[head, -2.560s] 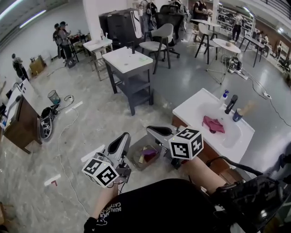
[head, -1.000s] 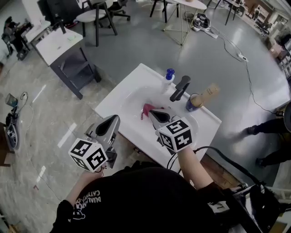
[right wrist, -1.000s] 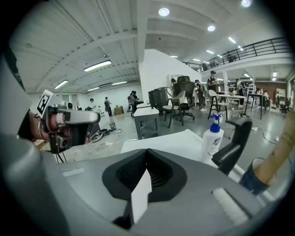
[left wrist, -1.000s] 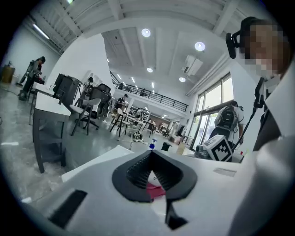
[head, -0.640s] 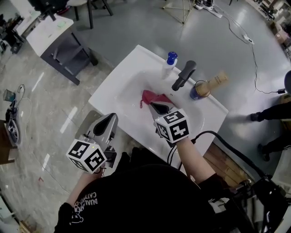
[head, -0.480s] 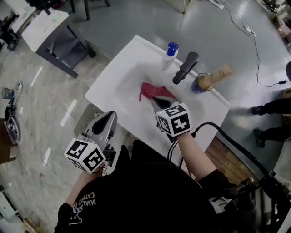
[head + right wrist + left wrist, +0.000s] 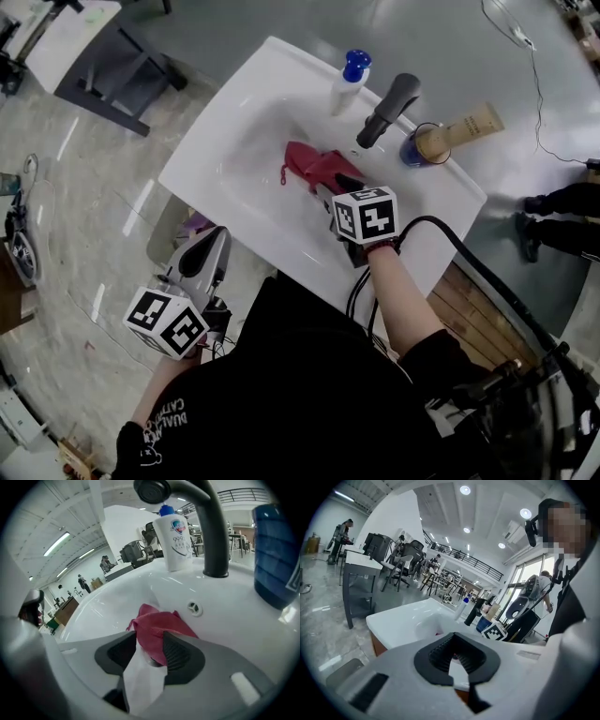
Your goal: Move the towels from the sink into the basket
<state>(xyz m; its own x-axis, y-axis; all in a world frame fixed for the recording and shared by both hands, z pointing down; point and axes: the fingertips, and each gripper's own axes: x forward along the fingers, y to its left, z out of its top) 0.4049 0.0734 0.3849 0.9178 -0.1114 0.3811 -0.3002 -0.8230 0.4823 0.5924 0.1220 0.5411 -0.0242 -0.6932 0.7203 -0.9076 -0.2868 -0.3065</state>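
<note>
A crumpled red towel (image 7: 314, 169) lies in the basin of the white sink (image 7: 217, 178), just in front of the tap. My right gripper (image 7: 327, 191) reaches into the basin, and its jaws are opening around the near end of the towel (image 7: 159, 623). The cloth sits between the pads (image 7: 176, 654), which stand apart. My left gripper (image 7: 216, 239) hangs open and empty below the sink's front edge, over the grey basket (image 7: 169, 234) on the floor. In the basket something purple shows; the sink hides most of it. The left gripper view looks across the sink's rim (image 7: 401, 625).
A black tap (image 7: 386, 108), a white soap bottle with a blue cap (image 7: 347, 80) and a blue cup holding a brush (image 7: 424, 145) stand along the sink's back edge. A grey table (image 7: 98, 47) stands at the upper left. A black cable (image 7: 469, 272) trails from my right arm.
The head view has swung from the floor basket to right over the sink. My right gripper has pushed forward and down into the basin onto the red towel. The left gripper stays low beside the sink.
</note>
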